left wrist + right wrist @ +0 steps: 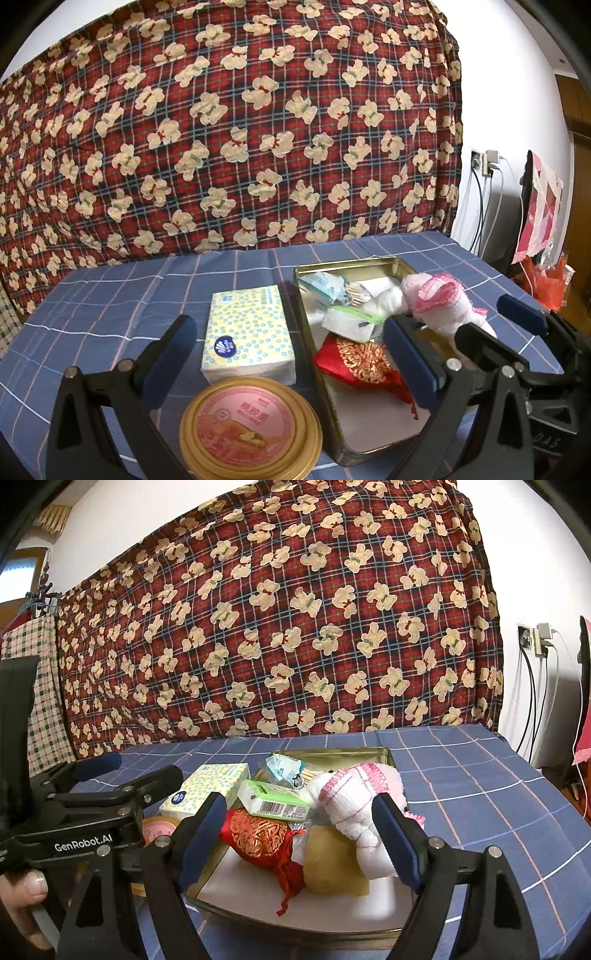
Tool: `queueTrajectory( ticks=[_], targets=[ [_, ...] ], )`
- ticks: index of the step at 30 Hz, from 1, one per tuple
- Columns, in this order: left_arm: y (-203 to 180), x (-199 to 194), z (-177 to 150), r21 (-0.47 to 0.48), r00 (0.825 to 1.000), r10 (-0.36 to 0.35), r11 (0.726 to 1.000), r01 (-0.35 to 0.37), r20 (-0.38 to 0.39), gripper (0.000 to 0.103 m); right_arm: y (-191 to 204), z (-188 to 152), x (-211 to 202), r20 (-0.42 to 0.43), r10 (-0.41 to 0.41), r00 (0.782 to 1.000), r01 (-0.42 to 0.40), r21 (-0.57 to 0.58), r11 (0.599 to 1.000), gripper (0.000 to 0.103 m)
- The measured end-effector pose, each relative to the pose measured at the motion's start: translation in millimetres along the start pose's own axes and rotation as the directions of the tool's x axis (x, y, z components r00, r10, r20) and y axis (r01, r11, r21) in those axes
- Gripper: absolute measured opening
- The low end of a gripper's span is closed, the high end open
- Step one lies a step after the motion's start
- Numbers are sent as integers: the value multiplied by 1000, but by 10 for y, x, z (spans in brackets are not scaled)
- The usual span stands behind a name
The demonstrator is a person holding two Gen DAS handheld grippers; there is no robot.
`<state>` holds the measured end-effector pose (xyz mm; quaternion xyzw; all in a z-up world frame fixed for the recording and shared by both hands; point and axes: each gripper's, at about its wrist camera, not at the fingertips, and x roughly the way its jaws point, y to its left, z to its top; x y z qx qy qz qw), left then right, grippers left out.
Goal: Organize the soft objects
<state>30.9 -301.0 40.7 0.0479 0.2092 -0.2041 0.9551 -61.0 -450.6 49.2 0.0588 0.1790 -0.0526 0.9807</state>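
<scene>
Soft objects heaped in a gold tin (384, 755), both grippers spread wide and holding nothing.

In the left wrist view, lower centre, the left gripper (291, 354) spans a round lidded tin (250, 424) with pink writing too small to read and a dotted tissue pack (248, 334) bearing a blue oval logo; to its right the gold tin holds a red embroidered pouch (360, 360) and a white-and-pink towel (439, 299). In the right wrist view, "GenRobot.AI" reads on the left gripper's body at lower left, a hand (26, 904) below it. The right gripper (299, 836) sits lower centre, its jaws apart, framing the pouch, a yellowish block (332, 864) and the towel without touching them; a green tissue pack (273, 801) with a barcode lies just above.
</scene>
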Motion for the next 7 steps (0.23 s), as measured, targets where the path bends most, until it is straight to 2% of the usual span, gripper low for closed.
queueTrajectory(
  ticks=[7],
  targets=[
    [-23,-27,-8,12,1000,-13,1000,12,14,102,77,-55,-10,-5,3,1000,-3,-1,1000,83]
  ],
)
